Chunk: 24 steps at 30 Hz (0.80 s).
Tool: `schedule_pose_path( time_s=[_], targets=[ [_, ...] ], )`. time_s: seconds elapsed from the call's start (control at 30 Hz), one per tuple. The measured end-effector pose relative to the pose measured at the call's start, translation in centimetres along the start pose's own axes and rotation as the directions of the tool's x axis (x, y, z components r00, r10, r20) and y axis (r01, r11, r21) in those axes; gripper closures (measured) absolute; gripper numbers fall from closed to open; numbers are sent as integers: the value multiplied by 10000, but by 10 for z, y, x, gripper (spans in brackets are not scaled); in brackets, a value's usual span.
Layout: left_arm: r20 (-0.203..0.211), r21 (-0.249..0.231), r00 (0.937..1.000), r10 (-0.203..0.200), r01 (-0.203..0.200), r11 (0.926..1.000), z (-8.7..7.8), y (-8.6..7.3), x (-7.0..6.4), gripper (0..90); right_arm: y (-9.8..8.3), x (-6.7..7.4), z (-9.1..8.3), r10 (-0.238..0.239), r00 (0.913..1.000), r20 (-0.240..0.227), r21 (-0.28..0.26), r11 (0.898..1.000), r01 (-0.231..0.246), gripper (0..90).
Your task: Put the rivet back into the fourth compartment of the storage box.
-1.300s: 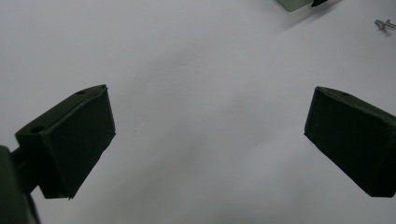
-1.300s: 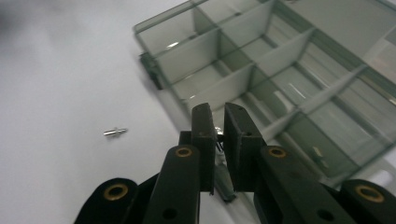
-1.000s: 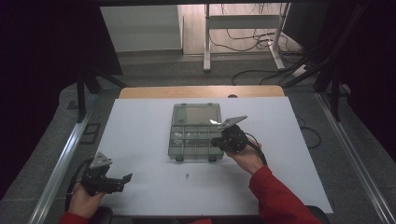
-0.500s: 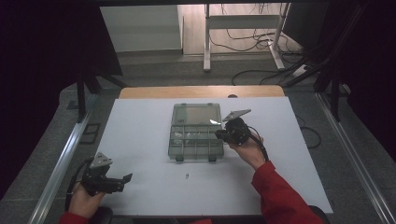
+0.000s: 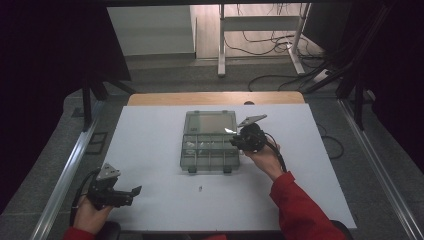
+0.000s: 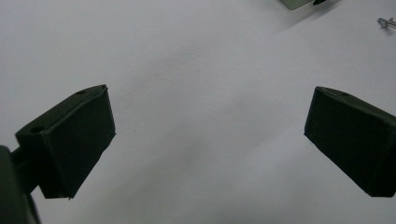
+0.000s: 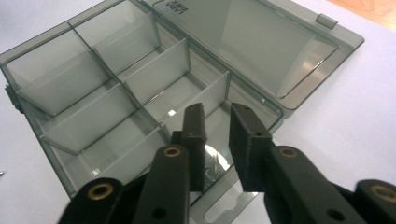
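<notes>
Jaws of left gripper point(image 6: 205, 140) wide apart over bare white table point(image 6: 201, 70), nothing between. Jaws of right gripper point(image 7: 217, 135) narrowly apart, gap visible, tips over near-right compartment of organizer box point(image 7: 140, 98).

High view: box point(image 5: 209, 141) at frame centre, lid open flat toward far side; right gripper point(image 5: 239, 142) at its right edge, left gripper point(image 5: 127, 194) lower left, well apart.

Right gripper view adds detail: smoky translucent plastic, dividers forming several compartments, small shiny item beneath jaws, unclear.

Tiny screw-like piece point(image 5: 200, 188) on table below box, also at upper right of left gripper view point(image 6: 385, 21).

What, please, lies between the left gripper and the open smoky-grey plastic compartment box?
Bare white table, in the high view, separates the left gripper from the box.
</notes>
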<state>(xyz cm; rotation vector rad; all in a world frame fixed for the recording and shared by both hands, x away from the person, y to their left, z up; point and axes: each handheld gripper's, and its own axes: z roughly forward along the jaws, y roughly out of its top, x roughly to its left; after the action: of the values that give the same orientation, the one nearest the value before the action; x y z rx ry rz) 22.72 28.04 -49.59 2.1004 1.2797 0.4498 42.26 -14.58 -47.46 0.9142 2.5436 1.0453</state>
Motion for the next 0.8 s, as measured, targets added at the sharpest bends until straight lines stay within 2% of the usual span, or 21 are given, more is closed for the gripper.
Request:
schedule_pose_path(
  time_s=[0.3,0.5,0.63,0.67,0.8],
  targets=[
    [2,-26,10000,-10,10,10000,0,0,0,22,0,6,0,-64,10000,-29,135,9999,65,682],
    [12,-43,10000,18,-17,10000,-1,0,0,22,0,11,-5,-313,9995,-61,98,9995,314,620],
    [8,-46,10000,21,-21,10000,-1,0,0,21,-2,15,-10,-410,9991,-98,-35,9992,409,574],
    [8,-45,10000,19,-19,10000,-1,0,0,22,-3,17,-12,-488,9987,-123,-19,9988,488,538],
    [8,-51,10000,23,-23,10000,-1,0,0,22,-5,21,-15,-566,9983,-164,47,9984,566,490]
  ],
)
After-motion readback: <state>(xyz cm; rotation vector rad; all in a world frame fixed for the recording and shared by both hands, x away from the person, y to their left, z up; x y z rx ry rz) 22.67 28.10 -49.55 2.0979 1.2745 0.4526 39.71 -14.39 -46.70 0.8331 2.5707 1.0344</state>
